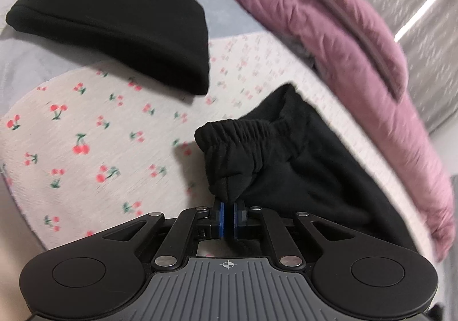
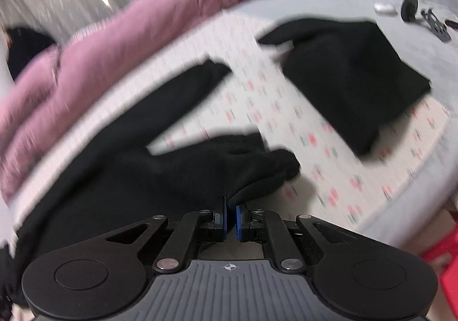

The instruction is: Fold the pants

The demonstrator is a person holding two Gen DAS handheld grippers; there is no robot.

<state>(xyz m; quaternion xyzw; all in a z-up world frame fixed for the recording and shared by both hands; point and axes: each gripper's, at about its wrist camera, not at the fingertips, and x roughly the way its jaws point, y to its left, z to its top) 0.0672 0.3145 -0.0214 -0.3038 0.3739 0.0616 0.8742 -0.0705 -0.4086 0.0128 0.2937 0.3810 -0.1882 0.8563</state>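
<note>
Black pants [image 1: 286,166] are pinched at the elastic waistband by the left gripper [image 1: 228,208], its jaws clamped together on the cloth. Another fold of the pants [image 2: 171,166] is clamped by the right gripper [image 2: 230,213]. Folded black clothing [image 1: 114,26] is seen at eleven o'clock on the cherry-print sheet [image 1: 86,132]; a pink quilt [image 1: 343,34] lies at two o'clock.

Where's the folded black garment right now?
The folded garment lies upper left in the left wrist view, on the cherry-print sheet, apart from the pants. In the right wrist view it sits upper right.
</note>
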